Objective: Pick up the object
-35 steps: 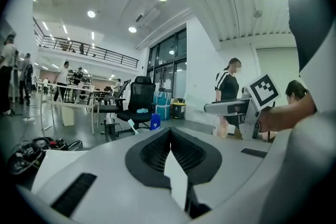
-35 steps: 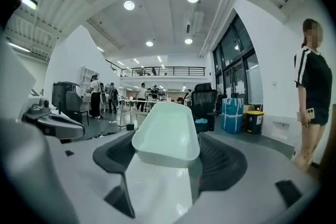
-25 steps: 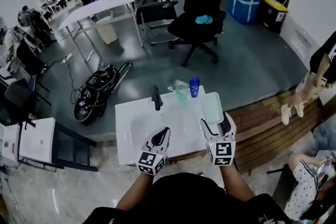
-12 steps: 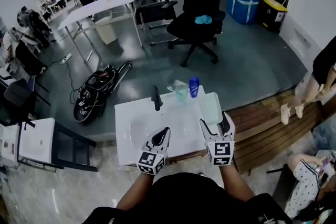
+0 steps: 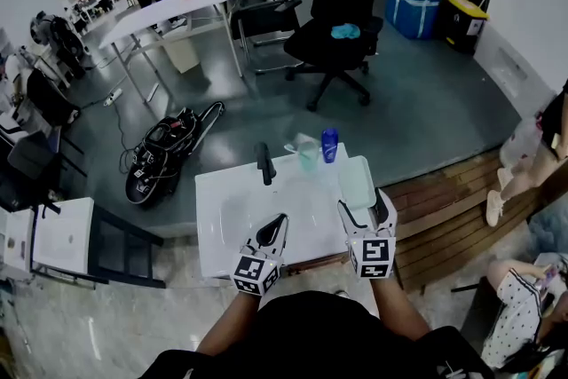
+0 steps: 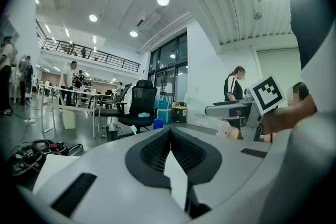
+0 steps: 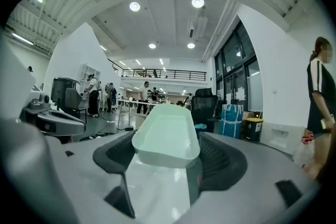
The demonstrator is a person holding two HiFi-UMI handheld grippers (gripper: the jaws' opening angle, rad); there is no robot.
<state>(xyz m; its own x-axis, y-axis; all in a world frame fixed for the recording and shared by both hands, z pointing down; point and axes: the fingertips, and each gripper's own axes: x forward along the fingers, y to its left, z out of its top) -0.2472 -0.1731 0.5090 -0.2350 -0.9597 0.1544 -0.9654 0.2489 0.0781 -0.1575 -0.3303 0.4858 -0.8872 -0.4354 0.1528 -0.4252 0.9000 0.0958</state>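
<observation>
The white table (image 5: 222, 217) in front of me is the biggest thing here, and there is one of it. At its right edge lies the one pale green tray (image 7: 167, 134), which I take to be the object I am meant to pick up. My right tongs (image 5: 361, 204) are closed on the tray's near end, one jaw against each long side, so I judge the grasp made. What I cannot tell is whether the tray has come clear of the table. It looks level and low, so the lift itself seems to be what is left. My left tongs (image 5: 280, 222) are pressed together on nothing and hang over the table's near edge, well apart from the tray. That makes two tongs, one busy and one idle.

Along the far edge stand three smaller things, one of each: a black upright item (image 5: 264, 164) I cannot identify, a clear cup (image 5: 307, 157), and just beside it a small blue bottle (image 5: 329, 145). None is touched.
</observation>
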